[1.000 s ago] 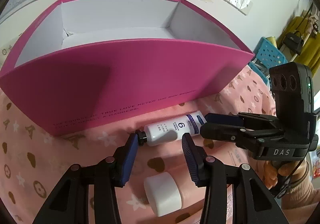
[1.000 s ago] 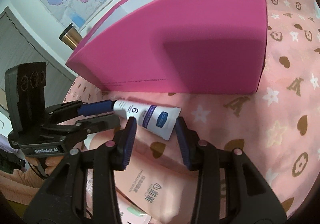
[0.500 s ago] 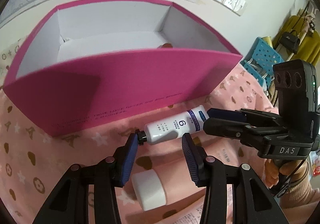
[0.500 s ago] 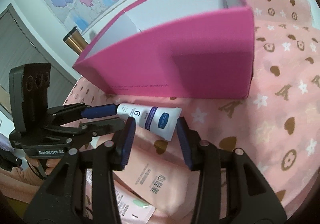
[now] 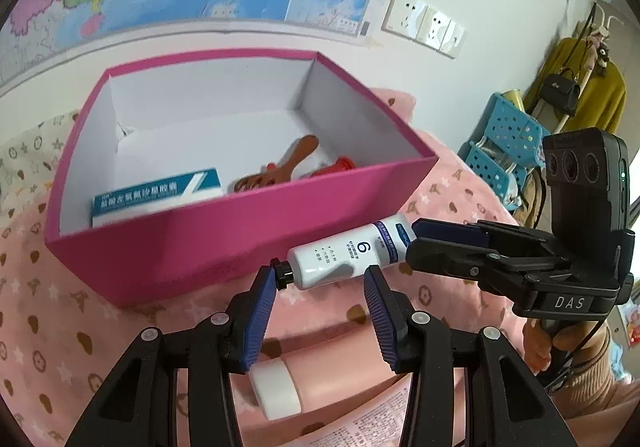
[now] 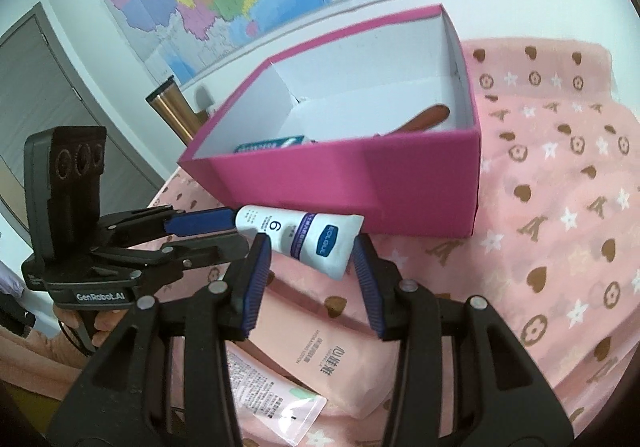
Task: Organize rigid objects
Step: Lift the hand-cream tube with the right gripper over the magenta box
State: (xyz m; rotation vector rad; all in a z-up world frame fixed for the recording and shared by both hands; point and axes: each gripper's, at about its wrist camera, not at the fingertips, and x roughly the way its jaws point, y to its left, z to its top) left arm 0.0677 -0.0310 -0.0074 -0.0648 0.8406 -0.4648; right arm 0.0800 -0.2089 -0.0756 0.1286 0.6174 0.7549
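- The white tube [image 5: 347, 258] hangs in the air just in front of the near wall of the pink box [image 5: 224, 243], above the pink patterned cloth [image 6: 560, 207].
- The left gripper [image 5: 320, 287] has its fingers against the tube's two ends, black cap at one pad.
- The right gripper [image 6: 312, 263] fingers pinch the tube's flat end.
- Inside the box lie a blue-and-white carton [image 5: 156, 195] and a brown comb [image 5: 280, 171].
- A pink lotion tube [image 5: 320, 375] lies on the cloth below.

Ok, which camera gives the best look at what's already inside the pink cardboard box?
The left wrist view: it looks down into the pink cardboard box, showing a blue-and-white carton, brown wooden comb and a red item. The right wrist view shows only slivers.
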